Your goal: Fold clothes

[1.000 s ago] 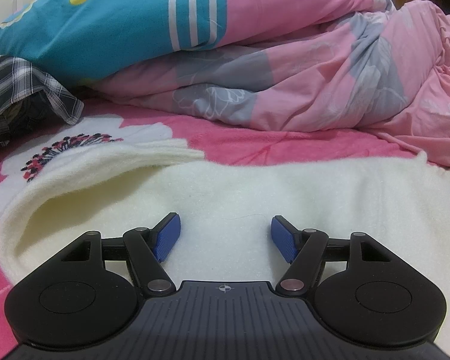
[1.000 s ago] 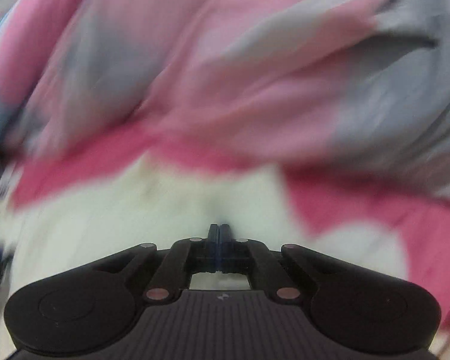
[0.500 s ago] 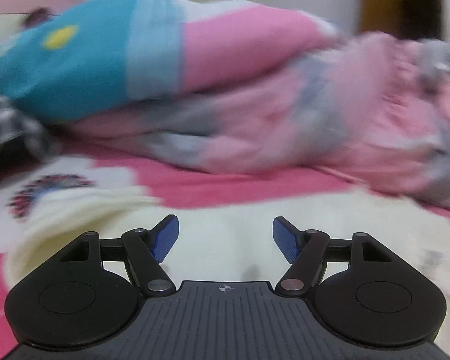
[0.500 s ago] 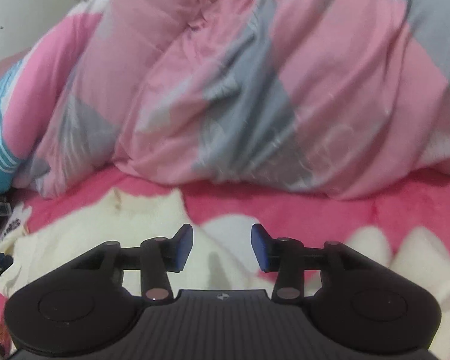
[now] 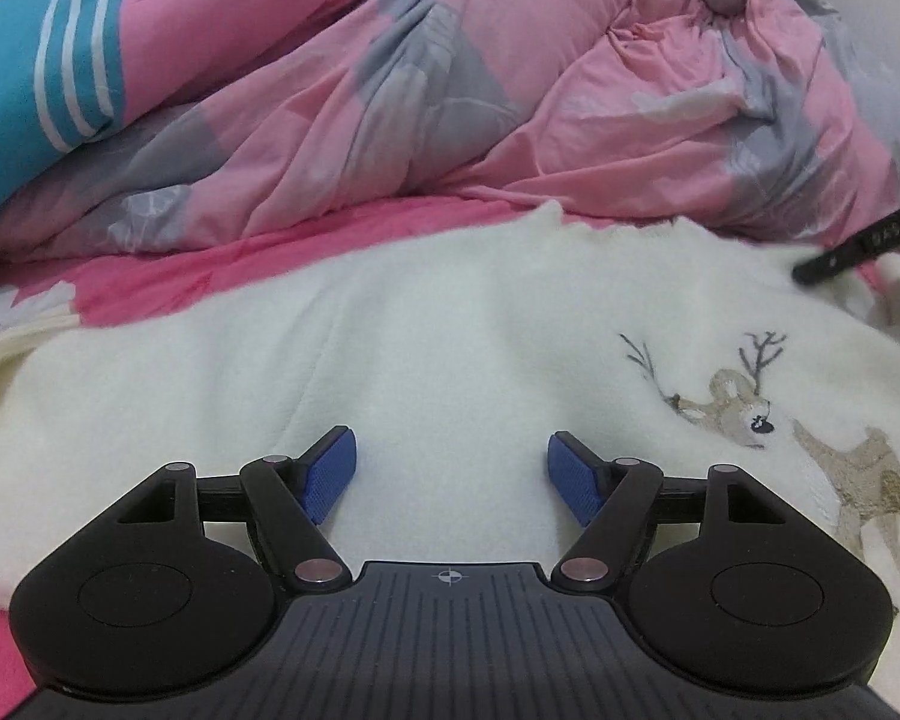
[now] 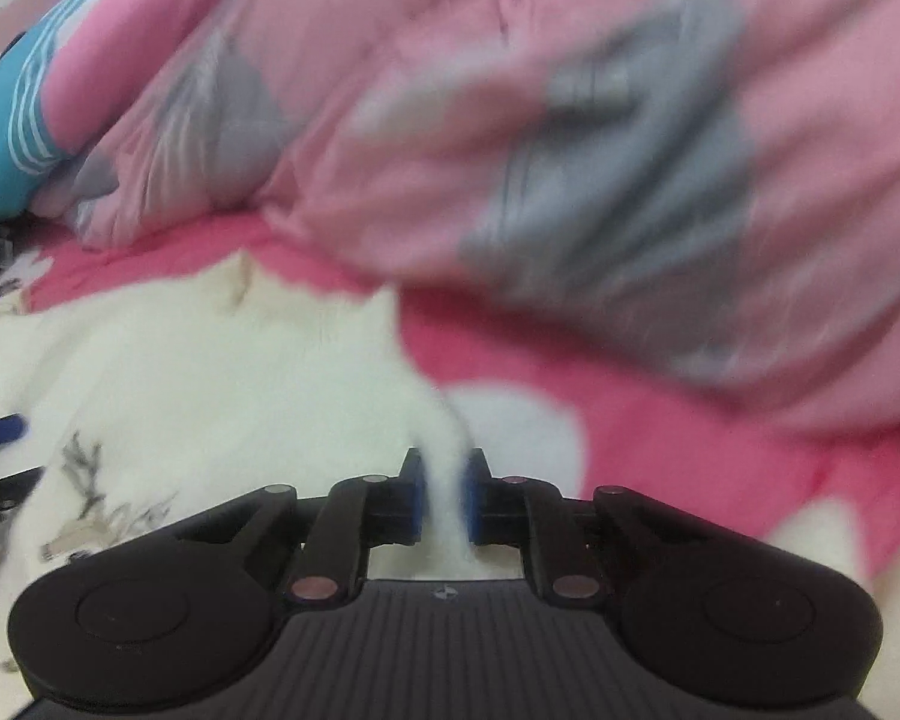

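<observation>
The white fleece sweater (image 5: 450, 324) is lying spread on the pink bedsheet (image 5: 150, 282), below the pink-grey duvet (image 5: 510, 120). The left gripper (image 5: 452, 474) is hovering over it, jaws standing wide. The right gripper (image 6: 444, 495) is pinching a fold of the sweater's edge; that view is blurred.

Sweater (image 5: 450, 324) spread on bed (image 5: 150, 285), quilt (image 5: 510, 120) heaped behind.
Left tongs (image 5: 452, 474) over sweater; right tongs (image 6: 444, 495) at its right edge.
</observation>
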`<state>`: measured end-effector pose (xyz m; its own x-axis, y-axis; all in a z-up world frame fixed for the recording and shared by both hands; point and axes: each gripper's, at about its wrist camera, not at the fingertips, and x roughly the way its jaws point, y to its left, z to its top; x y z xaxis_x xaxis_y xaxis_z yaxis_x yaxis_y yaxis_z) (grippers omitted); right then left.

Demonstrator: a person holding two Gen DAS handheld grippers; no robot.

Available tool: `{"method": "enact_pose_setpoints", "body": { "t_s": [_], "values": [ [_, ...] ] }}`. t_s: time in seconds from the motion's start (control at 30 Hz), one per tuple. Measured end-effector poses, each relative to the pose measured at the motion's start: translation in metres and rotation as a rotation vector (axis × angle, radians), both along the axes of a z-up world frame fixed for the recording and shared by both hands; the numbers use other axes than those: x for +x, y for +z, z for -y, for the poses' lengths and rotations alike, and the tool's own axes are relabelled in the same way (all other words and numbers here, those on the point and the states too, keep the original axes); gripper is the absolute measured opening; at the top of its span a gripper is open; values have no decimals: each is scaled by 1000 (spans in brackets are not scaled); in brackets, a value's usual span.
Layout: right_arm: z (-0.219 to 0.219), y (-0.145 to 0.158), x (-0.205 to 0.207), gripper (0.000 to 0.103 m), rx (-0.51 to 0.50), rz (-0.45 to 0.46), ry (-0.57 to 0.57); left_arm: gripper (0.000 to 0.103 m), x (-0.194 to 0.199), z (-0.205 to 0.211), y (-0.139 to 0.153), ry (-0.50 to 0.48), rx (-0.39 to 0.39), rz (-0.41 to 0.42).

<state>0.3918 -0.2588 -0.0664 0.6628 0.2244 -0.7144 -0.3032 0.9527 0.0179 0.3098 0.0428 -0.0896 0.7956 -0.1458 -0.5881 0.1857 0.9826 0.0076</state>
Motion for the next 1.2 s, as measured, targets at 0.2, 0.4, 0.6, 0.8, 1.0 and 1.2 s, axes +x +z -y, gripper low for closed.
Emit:
{"method": "enact_pose_setpoints", "body": {
  "t_s": [0.2, 0.4, 0.6, 0.8, 1.0, 1.2],
  "values": [
    [-27, -23, 14, 13, -273, 86, 7, 72, -4, 5, -3, 6, 30, 17],
    [5, -19, 19, 48, -133, 84, -147, 72, -5, 4, -4, 6, 28, 21],
    [19, 26, -5, 42, 46, 126, -164, 72, -5, 3, -4, 6, 21, 22],
    [-16, 5, 4, 30, 152, -61, -2, 72, -5, 1, -4, 7, 16, 23],
    [18, -24, 65, 0, 268, -124, -219, 73, -5, -1, -5, 7, 3, 21],
    [54, 12, 38, 1, 228, -35, -360, 73, -5, -3, -5, 6, -9, 20]
  ]
}}
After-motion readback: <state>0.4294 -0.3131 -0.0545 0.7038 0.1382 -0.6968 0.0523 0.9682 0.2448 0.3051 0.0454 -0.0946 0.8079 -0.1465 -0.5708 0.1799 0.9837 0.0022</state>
